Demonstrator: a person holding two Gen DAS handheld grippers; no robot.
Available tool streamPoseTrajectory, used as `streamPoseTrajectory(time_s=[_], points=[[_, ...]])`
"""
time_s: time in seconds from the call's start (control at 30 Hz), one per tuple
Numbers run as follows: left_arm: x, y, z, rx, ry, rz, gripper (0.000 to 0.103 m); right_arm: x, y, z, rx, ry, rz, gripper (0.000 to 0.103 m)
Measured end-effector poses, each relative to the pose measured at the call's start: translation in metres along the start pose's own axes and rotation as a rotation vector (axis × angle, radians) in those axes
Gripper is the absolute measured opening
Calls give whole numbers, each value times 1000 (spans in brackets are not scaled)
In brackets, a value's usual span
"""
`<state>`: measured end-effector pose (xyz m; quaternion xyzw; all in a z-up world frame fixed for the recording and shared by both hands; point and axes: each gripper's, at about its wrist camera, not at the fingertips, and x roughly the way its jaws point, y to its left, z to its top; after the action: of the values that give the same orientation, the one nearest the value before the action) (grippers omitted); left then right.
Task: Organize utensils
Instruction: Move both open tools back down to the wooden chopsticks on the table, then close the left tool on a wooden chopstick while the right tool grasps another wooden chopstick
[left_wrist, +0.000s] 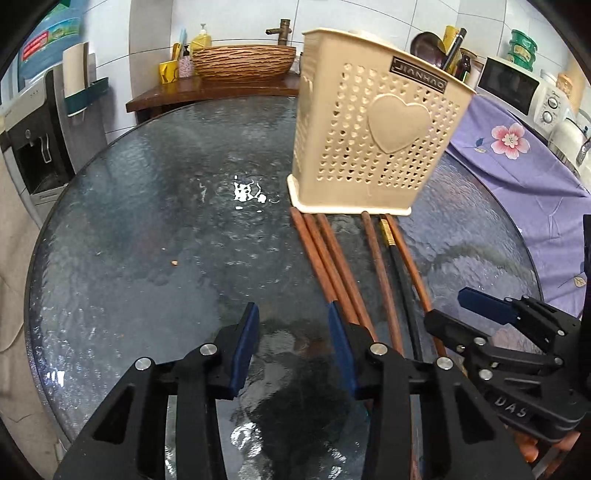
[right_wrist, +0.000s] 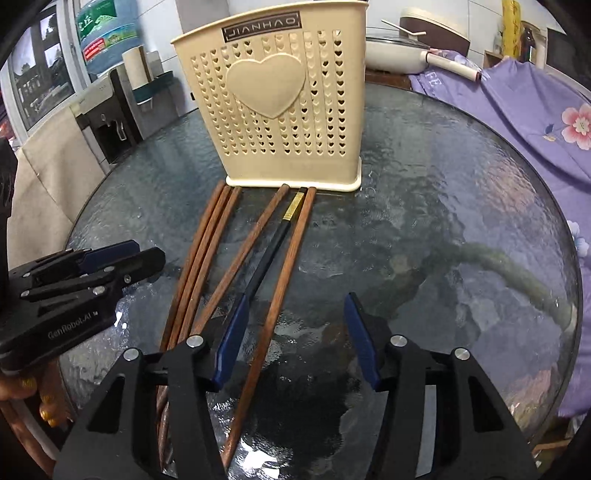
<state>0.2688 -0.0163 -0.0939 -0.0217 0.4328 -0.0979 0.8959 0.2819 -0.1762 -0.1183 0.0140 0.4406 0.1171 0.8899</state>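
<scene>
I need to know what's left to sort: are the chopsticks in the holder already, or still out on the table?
Out. Six chopsticks lie flat on the glass table, tips against the base of the upright beige holder. Neither gripper holds one.

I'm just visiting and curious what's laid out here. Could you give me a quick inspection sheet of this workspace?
Surface: round textured glass table, a few crumbs.
Job's things: cream perforated plastic utensil holder with a heart, upright; five brown wooden chopsticks and one black gold-banded chopstick lying flat before it.
Clutter: nothing seen.
Tongs: left tongs open, empty; right tongs open, one brown chopstick between the pads, not gripped.
Cables: nothing seen.
Surroundings: purple floral cloth, water dispenser, white microwave.
</scene>
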Motion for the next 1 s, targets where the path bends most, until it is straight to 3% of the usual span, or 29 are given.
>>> streamPoseTrajectory(time_s=[0.33,0.67,1.0], points=[[12,-11,-1,-5,19,-30,39,6,5,4,-20,4,-83,47],[16,-16,0,21,19,6,39,4,-4,1,-40,4,-122,47],[13,4,2,-8,27,36,38,8,-18,9,-17,7,-135,46]])
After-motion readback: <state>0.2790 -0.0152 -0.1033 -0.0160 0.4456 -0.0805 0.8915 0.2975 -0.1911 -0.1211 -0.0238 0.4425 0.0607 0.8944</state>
